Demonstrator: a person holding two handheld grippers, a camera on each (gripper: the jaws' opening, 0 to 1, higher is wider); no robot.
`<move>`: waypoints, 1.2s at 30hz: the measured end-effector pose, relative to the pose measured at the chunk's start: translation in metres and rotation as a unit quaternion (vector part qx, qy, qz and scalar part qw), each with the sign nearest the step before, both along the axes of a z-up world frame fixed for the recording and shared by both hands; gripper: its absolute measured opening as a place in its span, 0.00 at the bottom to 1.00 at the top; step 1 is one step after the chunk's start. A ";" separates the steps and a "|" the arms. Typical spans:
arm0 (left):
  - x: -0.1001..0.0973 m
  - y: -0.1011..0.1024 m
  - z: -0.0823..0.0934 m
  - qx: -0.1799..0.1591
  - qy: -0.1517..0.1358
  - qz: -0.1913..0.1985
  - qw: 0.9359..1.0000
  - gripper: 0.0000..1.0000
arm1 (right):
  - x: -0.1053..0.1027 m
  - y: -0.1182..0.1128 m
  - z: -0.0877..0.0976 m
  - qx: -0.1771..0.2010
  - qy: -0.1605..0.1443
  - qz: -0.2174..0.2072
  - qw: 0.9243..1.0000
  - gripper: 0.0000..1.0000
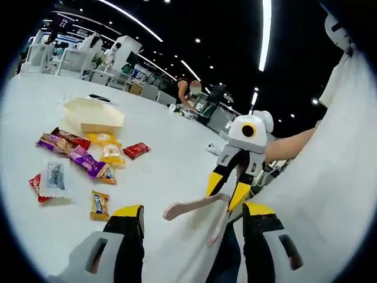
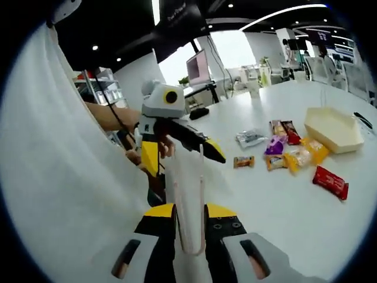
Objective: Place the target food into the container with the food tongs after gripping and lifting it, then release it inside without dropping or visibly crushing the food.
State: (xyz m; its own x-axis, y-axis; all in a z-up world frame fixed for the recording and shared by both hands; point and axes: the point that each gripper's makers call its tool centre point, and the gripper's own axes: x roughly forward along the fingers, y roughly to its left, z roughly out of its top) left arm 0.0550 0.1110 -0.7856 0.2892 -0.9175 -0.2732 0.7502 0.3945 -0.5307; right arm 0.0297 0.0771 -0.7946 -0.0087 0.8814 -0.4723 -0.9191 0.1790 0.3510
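Pale pink food tongs are clamped at their handle in my right gripper, which is shut on them. Their arms reach toward my left gripper. In the left gripper view the tongs lie between the wide-apart jaws of my left gripper, which is open and touches nothing, while the right gripper holds them from beyond. Several wrapped snacks lie on the white table, among them a red packet and a purple packet. Past them stands a beige container, also seen at the table's far side.
A person's white garment and bare forearm are close beside both grippers. The snack pile sits mid-table, with a red packet set apart. Desks, monitors and chairs stand in the background.
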 end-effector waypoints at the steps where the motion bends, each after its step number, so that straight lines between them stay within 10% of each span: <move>1: 0.000 0.000 0.000 -0.001 -0.003 0.001 1.000 0.64 | 0.001 0.000 0.001 0.001 0.001 0.001 1.000 0.17; 18: 0.004 0.005 0.010 -0.039 -0.008 0.009 0.999 0.42 | 0.008 0.011 0.014 0.027 0.048 0.022 0.998 0.17; 36: 0.016 0.002 0.043 -0.184 0.051 0.043 0.981 0.29 | 0.011 0.015 0.029 0.074 0.152 0.009 0.986 0.17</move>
